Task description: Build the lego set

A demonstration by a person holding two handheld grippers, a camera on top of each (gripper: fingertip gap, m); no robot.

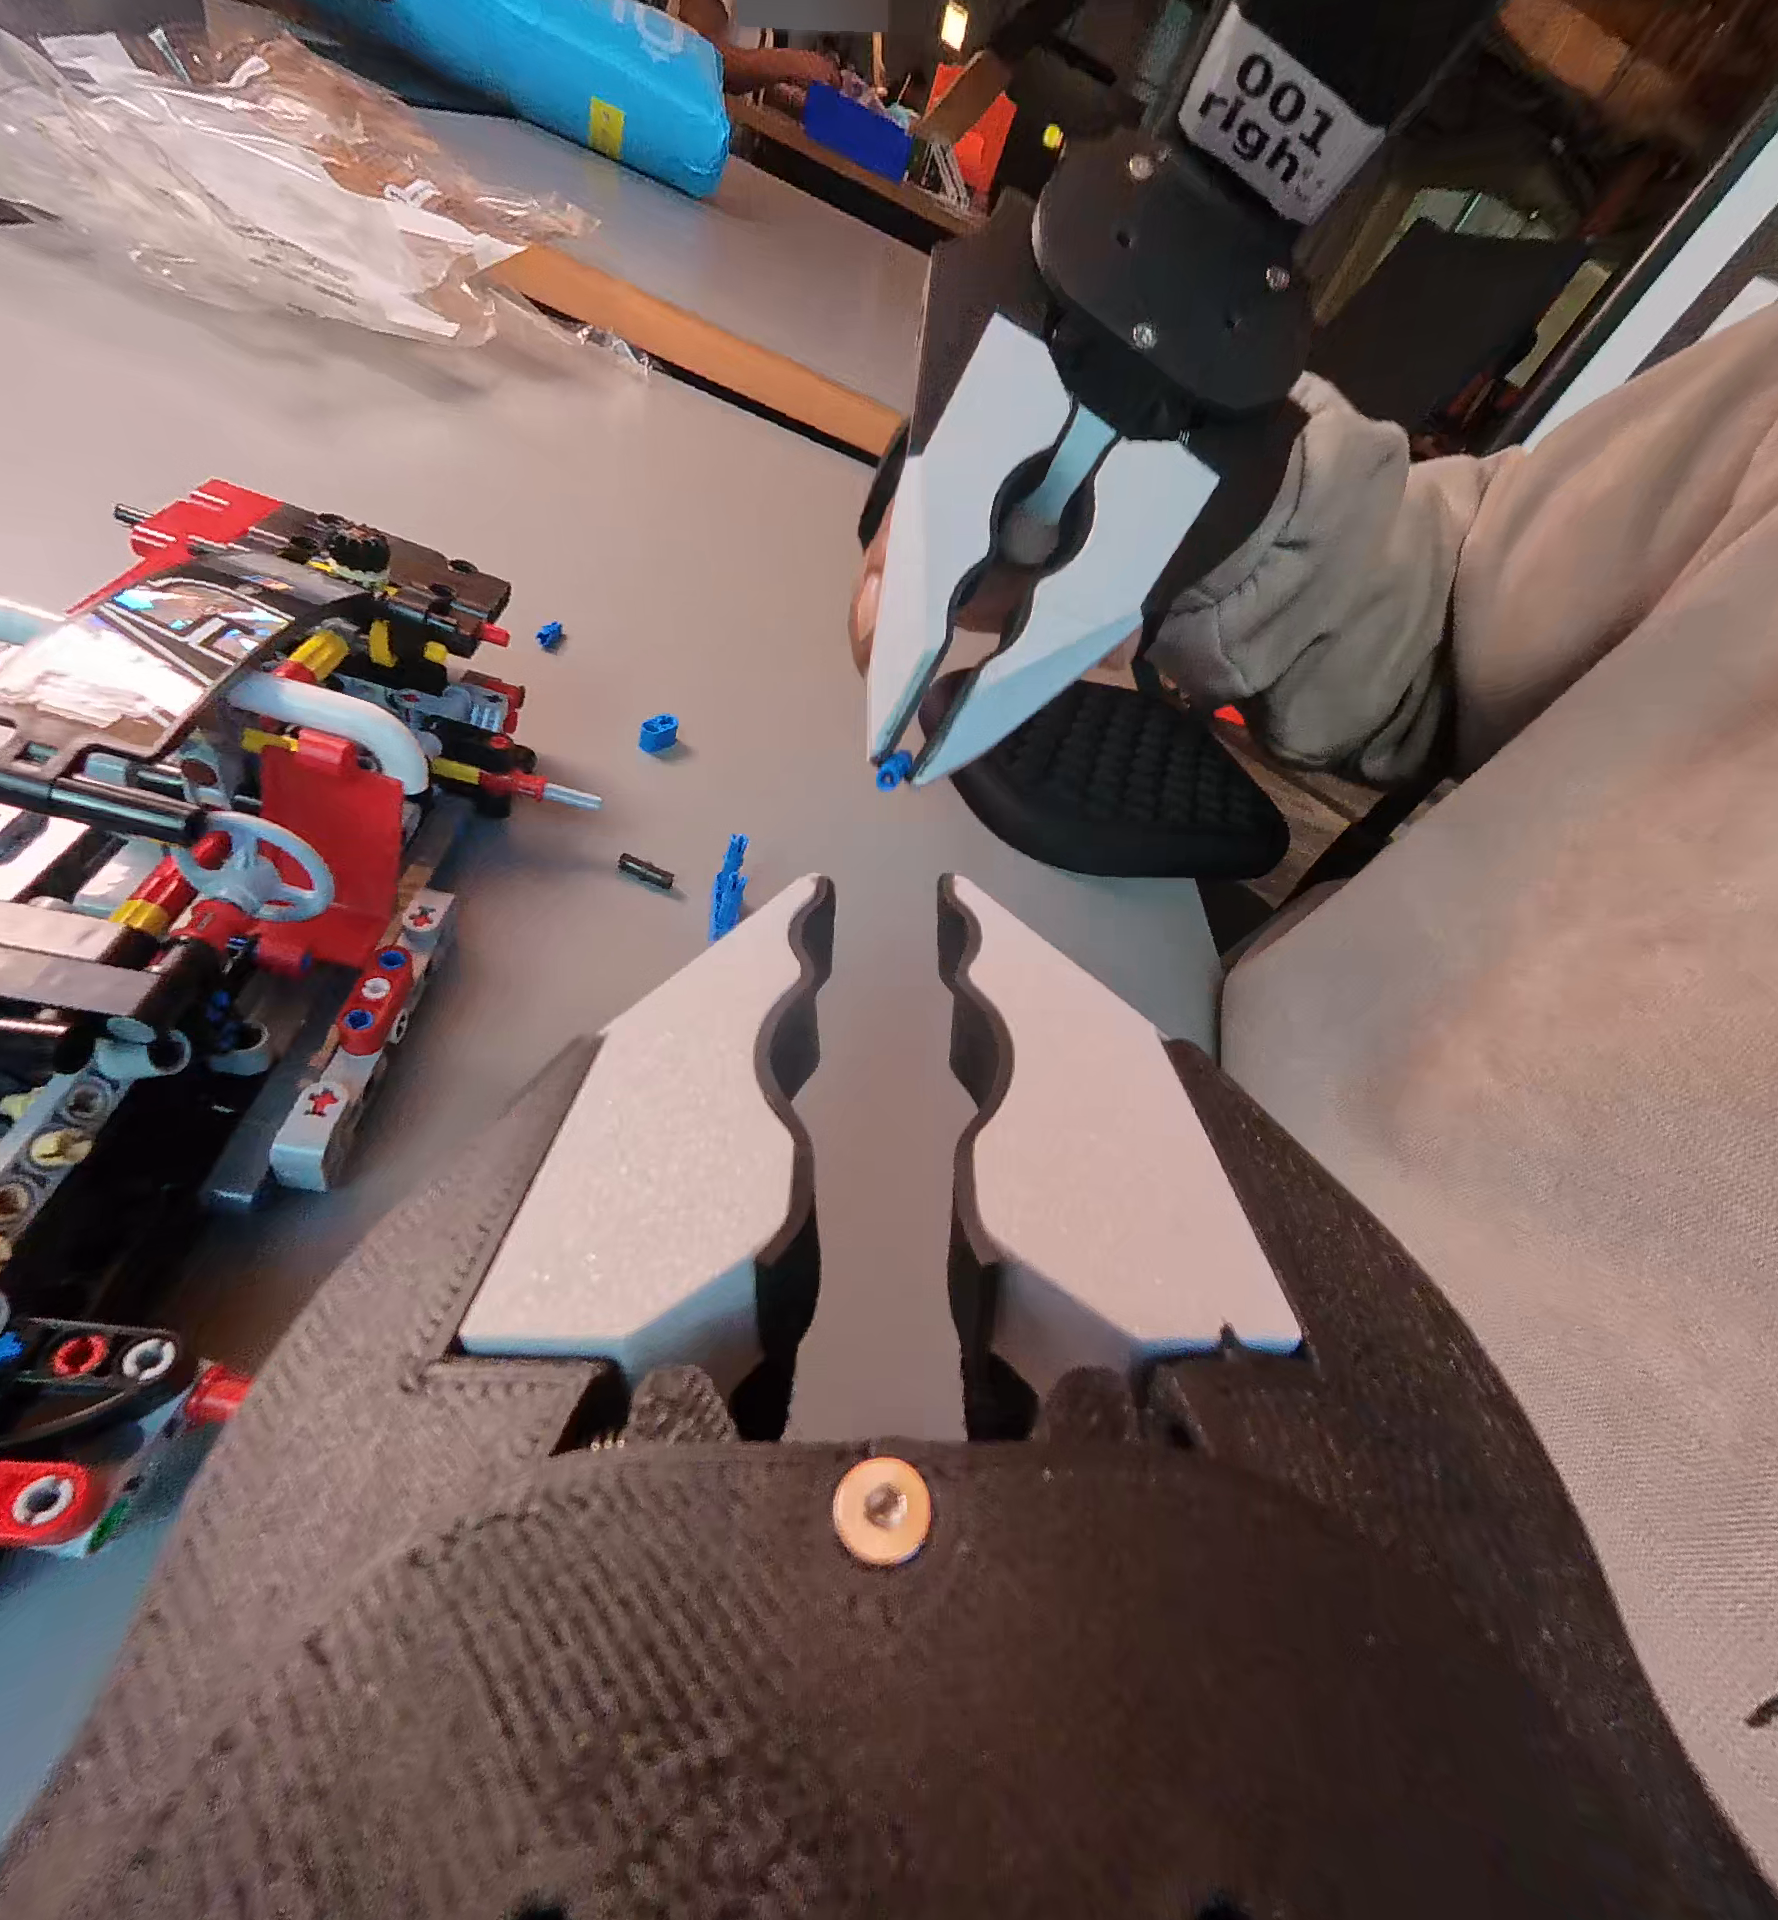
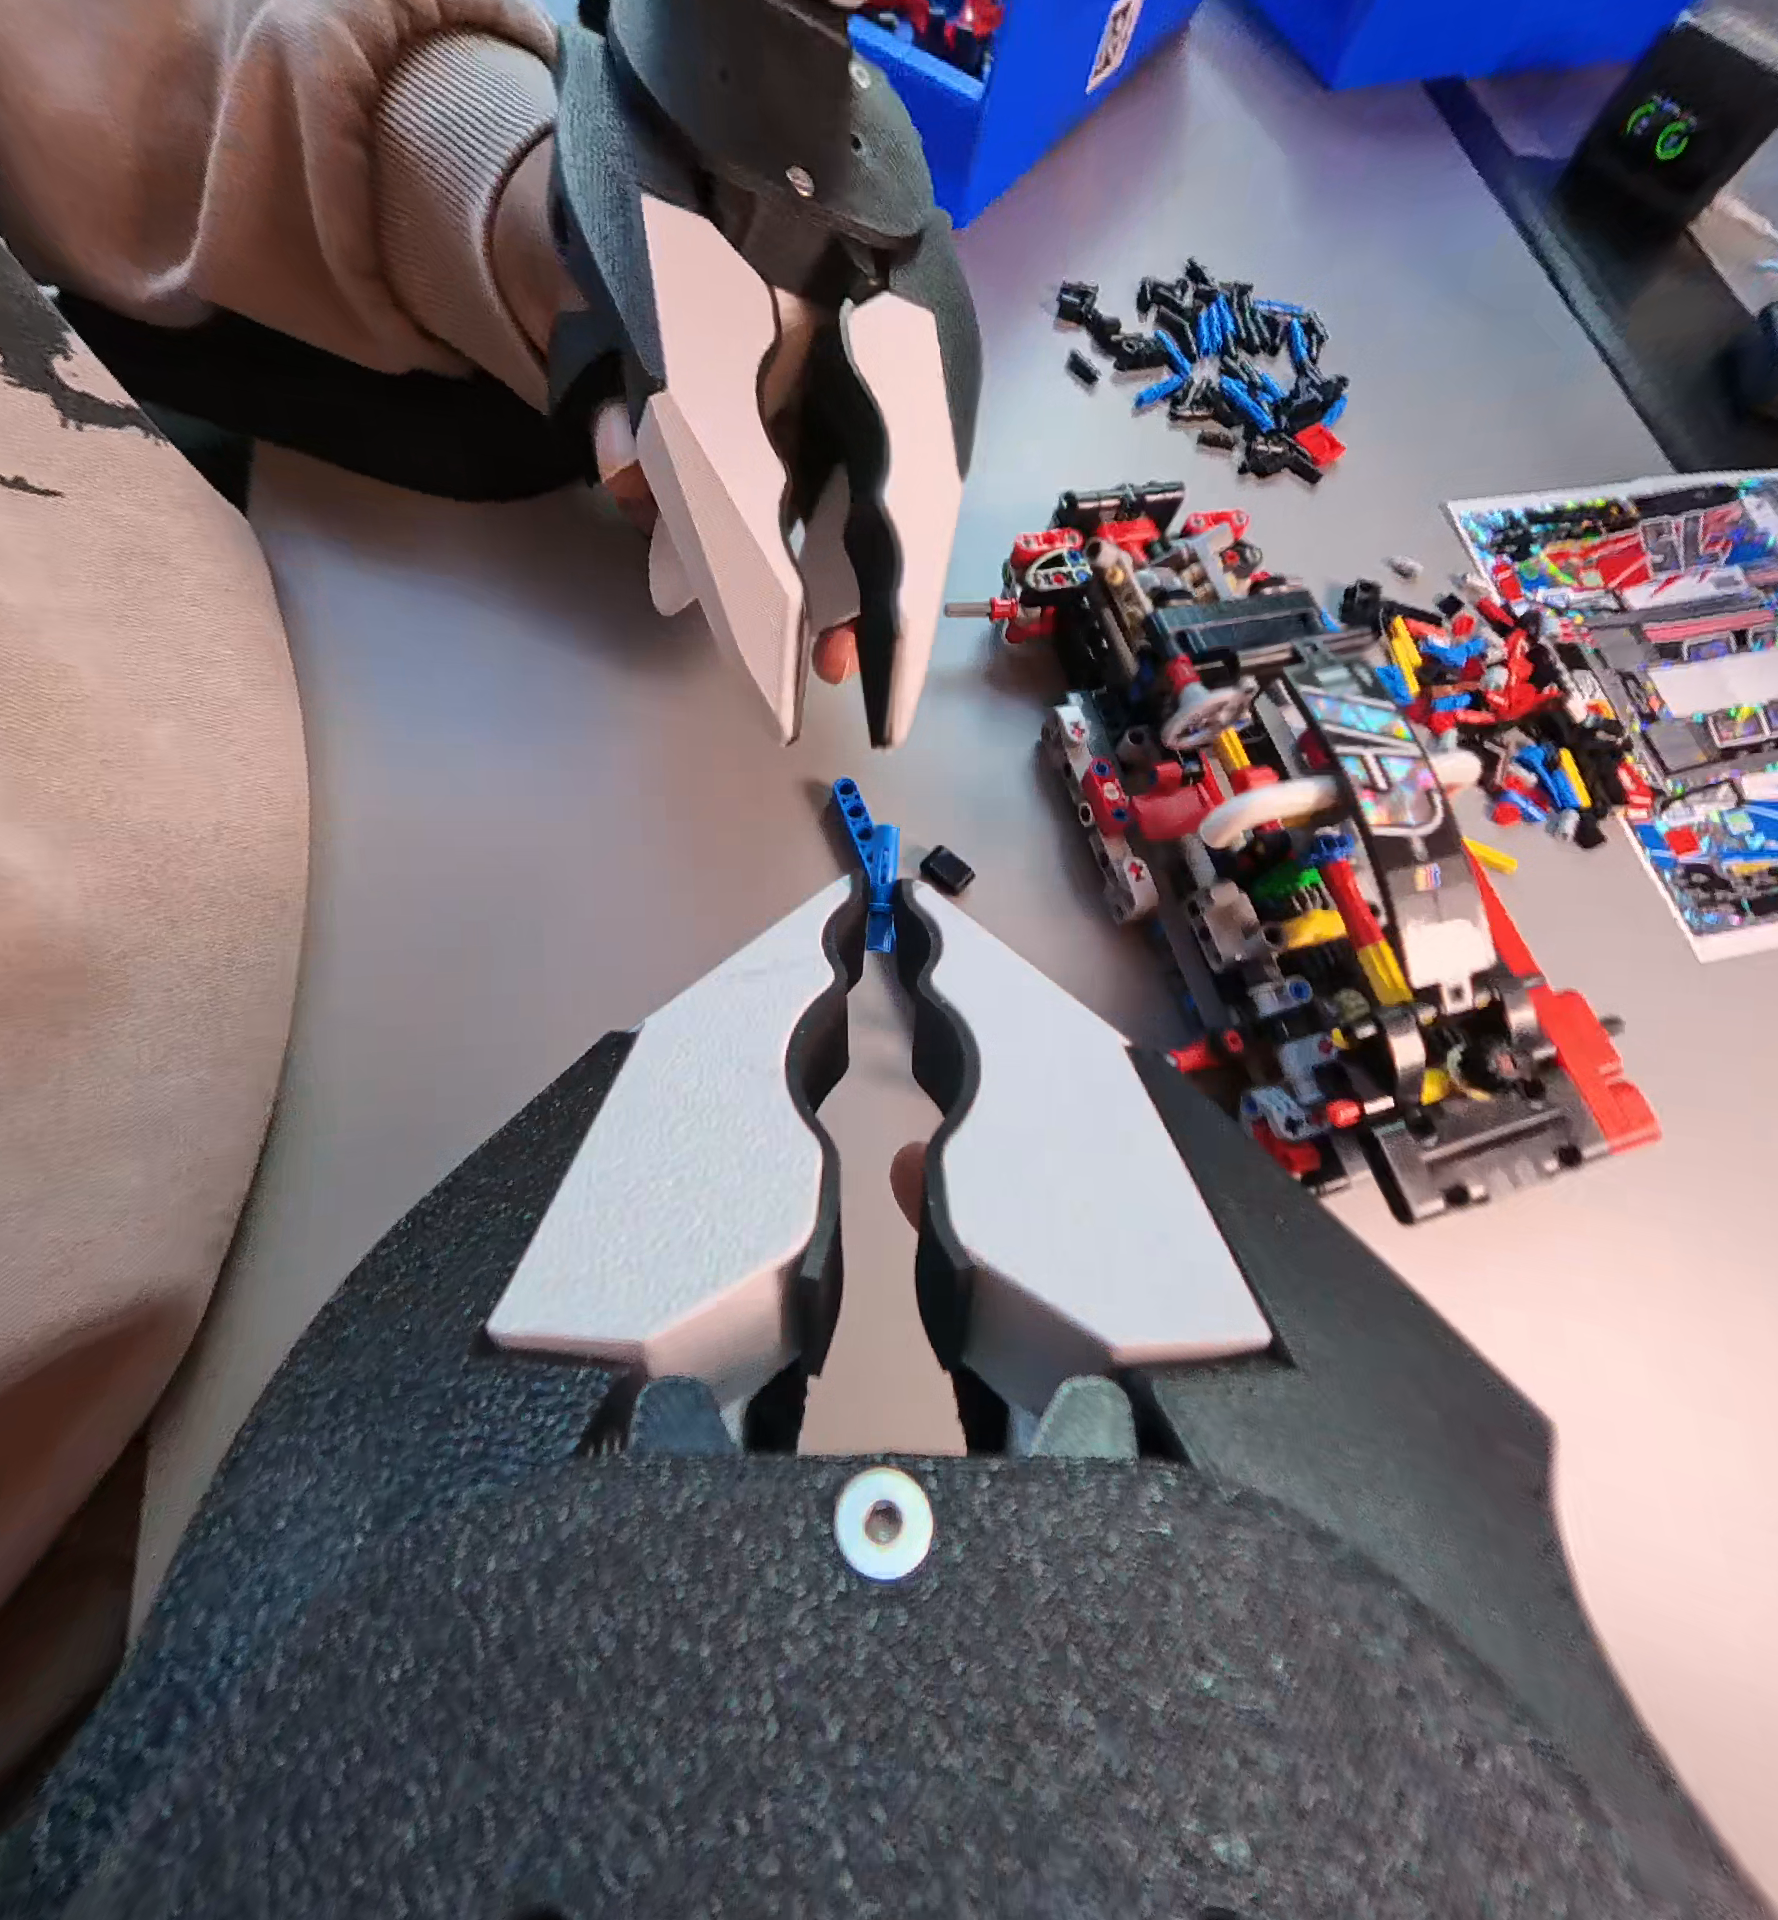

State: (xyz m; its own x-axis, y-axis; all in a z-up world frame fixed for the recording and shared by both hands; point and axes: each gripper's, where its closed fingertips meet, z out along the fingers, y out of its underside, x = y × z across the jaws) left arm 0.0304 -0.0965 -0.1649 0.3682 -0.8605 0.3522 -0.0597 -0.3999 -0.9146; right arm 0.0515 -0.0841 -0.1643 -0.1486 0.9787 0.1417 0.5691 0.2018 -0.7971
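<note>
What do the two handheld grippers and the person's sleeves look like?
Both the left gripper and the right gripper have black textured printed bodies, pale grey wedge fingers with wavy black inner edges, and one washer-headed screw. The right gripper carries a white label. The sleeves are beige, with ribbed cuffs.

The half-built lego car [image 1: 189, 883] runs off the left edge, left of the left gripper [image 1: 885, 904]. Blue pin [image 2: 880, 899] pinched in the right gripper [image 2: 880, 894]: mostly buried between the tips. Loose piles [image 2: 1228, 364] beyond are too tiny to sort.
</note>
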